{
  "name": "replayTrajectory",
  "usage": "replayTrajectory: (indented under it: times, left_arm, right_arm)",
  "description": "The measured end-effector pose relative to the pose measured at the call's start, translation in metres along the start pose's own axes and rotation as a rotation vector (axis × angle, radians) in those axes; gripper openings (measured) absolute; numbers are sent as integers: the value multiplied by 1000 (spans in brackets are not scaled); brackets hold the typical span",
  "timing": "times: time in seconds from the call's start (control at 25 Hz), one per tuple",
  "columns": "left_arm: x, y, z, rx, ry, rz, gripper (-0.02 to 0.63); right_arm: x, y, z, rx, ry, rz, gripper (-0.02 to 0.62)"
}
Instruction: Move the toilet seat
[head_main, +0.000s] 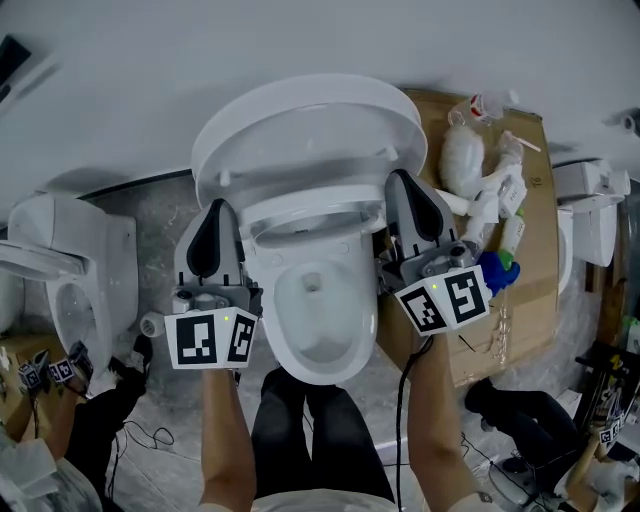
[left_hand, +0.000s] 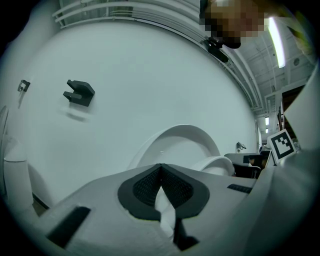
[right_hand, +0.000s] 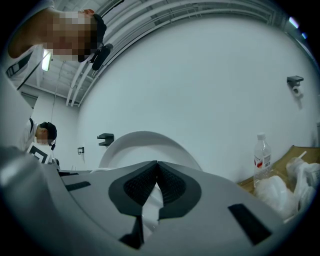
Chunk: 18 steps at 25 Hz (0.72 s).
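A white toilet (head_main: 315, 320) stands against the wall below me. Its lid (head_main: 300, 120) leans up against the wall, and the seat ring (head_main: 312, 212) sits tilted just in front of it, above the bowl. My left gripper (head_main: 218, 208) lies level along the toilet's left side, its tips beside the seat and lid. My right gripper (head_main: 398, 178) mirrors it on the right side. Whether either one touches the seat I cannot tell. In the left gripper view the left gripper (left_hand: 160, 166) has its pads together before the lid's arc (left_hand: 185, 135). The right gripper (right_hand: 156, 163) is likewise shut, holding nothing.
A second toilet (head_main: 60, 270) stands at the left and another (head_main: 590, 215) at the far right. Cardboard (head_main: 530, 250) beside the toilet carries a plastic bottle (right_hand: 261, 157), white bags (head_main: 465, 160) and a blue item (head_main: 497, 270). Other people crouch at both lower corners.
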<state>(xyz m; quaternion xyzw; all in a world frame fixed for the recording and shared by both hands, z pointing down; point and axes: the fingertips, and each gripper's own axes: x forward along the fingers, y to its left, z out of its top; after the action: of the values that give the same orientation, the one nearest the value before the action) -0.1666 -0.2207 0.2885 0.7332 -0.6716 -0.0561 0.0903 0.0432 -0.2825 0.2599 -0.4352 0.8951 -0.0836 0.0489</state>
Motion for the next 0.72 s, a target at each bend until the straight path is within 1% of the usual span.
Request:
replayTrajectory:
  times: [0.72]
  left_arm:
    - [13,5,1,34,-15,13,9]
  right_arm:
    - [17,-7,-1,-9,-12,6,14]
